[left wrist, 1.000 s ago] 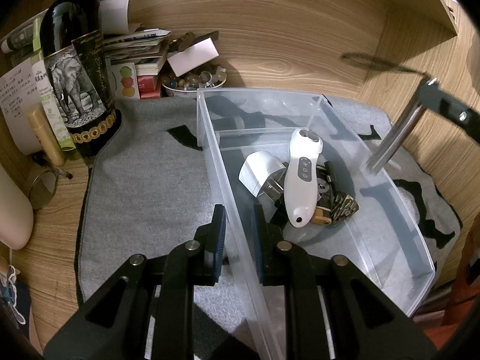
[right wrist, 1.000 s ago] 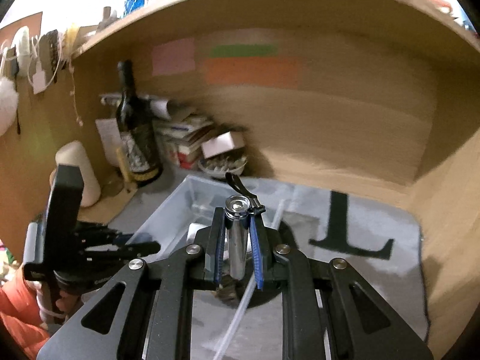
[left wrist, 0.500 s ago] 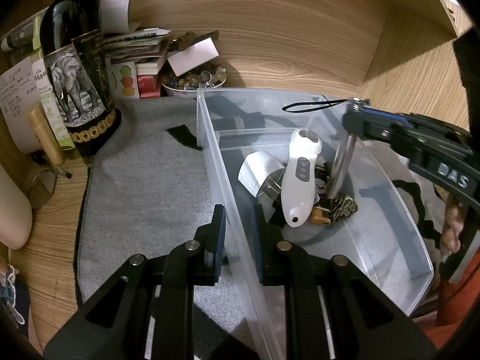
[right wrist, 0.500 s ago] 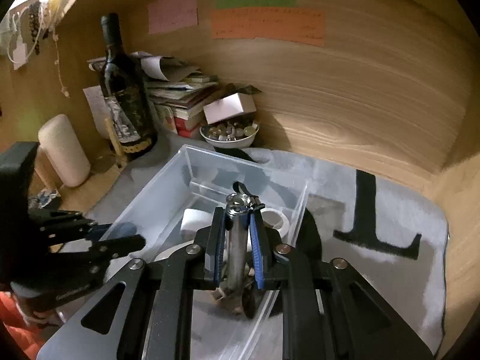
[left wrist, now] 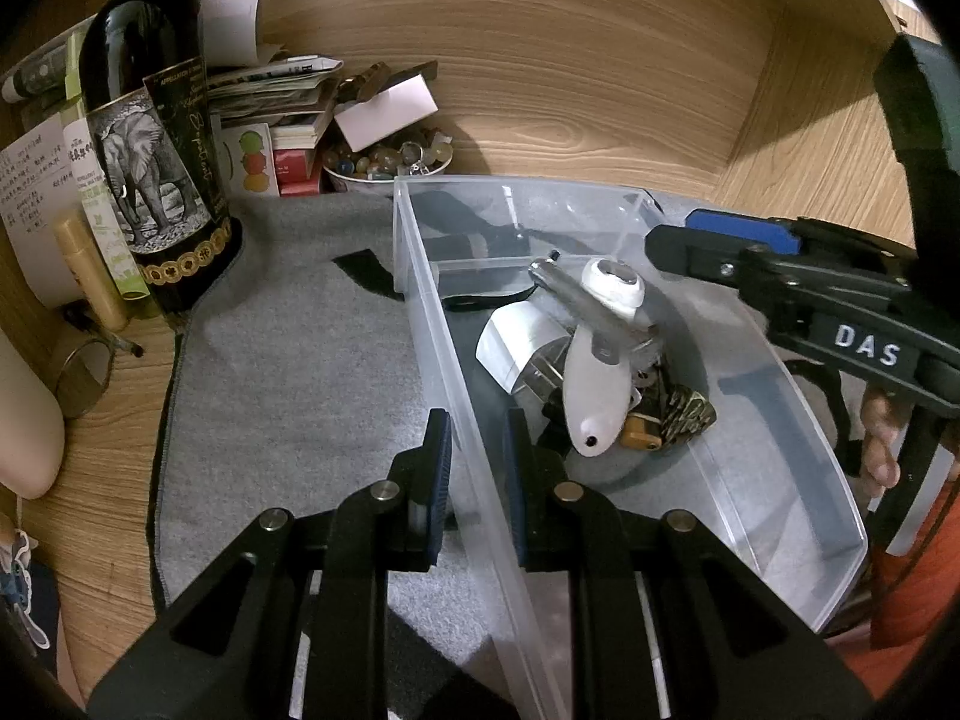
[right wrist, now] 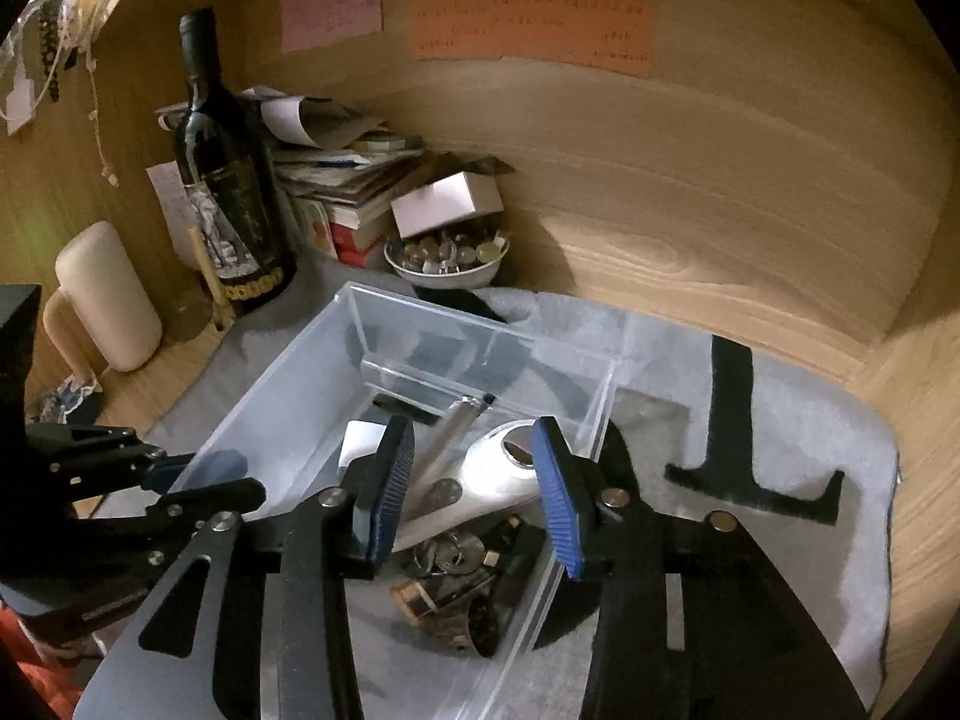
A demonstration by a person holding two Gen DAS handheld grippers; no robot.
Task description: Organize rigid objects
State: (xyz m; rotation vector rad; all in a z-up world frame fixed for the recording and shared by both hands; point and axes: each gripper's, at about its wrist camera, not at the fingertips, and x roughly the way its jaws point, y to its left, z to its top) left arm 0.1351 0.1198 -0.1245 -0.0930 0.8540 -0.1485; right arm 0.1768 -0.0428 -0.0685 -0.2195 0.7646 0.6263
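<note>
We count one bin (left wrist: 780, 414), one bottle (left wrist: 150, 120), one bowl (right wrist: 447, 273), two grippers (left wrist: 474, 450) (right wrist: 474, 480).

Both wrist cameras look down, close, into one clear bin (left wrist: 780, 372); opposite sides.

From my left wrist camera I see my left gripper (left wrist: 474, 450) closed on the near wall of the clear plastic bin (left wrist: 798, 420), one finger outside over the grey mat (left wrist: 288, 372), the other inside; in the bin lies a white handheld device (left wrist: 594, 378), with a silver metal cylinder (left wrist: 576, 300) resting across its upper end; a white adapter (left wrist: 516, 342) sits just left of it, and keys and a dark patterned piece (left wrist: 684, 414) lie at its lower right; my right gripper (left wrist: 678, 234) hangs over the bin's far right side, empty; a wine bottle (left wrist: 156, 138) stands at the mat's left, a bowl of stones (left wrist: 387, 159) behind the bin.
</note>
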